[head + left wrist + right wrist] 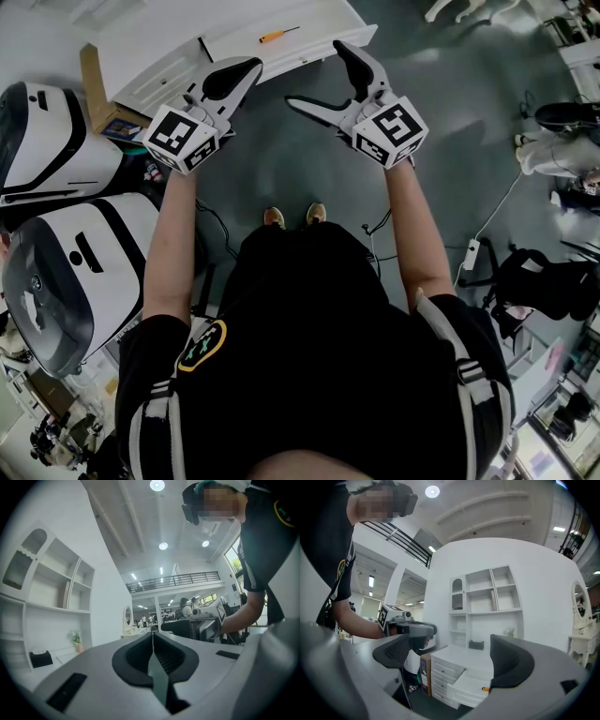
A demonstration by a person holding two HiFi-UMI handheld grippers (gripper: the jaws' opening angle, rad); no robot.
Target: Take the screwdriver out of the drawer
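The step in hand looks like the approach before the pick: the drawer [314, 25] already stands pulled out of the white dresser [150, 56], and the screwdriver [278, 35] lies untouched on the drawer's floor, orange handle to the left and thin shaft to the right, at about 12 o'clock in the head view. In the right gripper view the drawer [464, 686] juts from the dresser [443, 660] at about 6 o'clock, and the orange end of the screwdriver [486, 689] peeps out beside the right-hand jaw. The right gripper [314, 73] has its jaws spread wide with nothing between them, so it seems the one meant to take the tool. From its jaws the screwdriver sits toward 11 o'clock, near but not touching. The next move, as I judge it, calls for carrying those open jaws forward and down over the drawer, lining them across the handle so the pads close on its two sides, and then lifting clear of the drawer's front edge. The left gripper [246, 70] is pressed closed, pads meeting along one seam [152, 648] and holding nothing. Both forearms reach straight ahead of the body, side by side. The grippers are held about level in front of the dresser, their marker cubes turned up toward the head camera.
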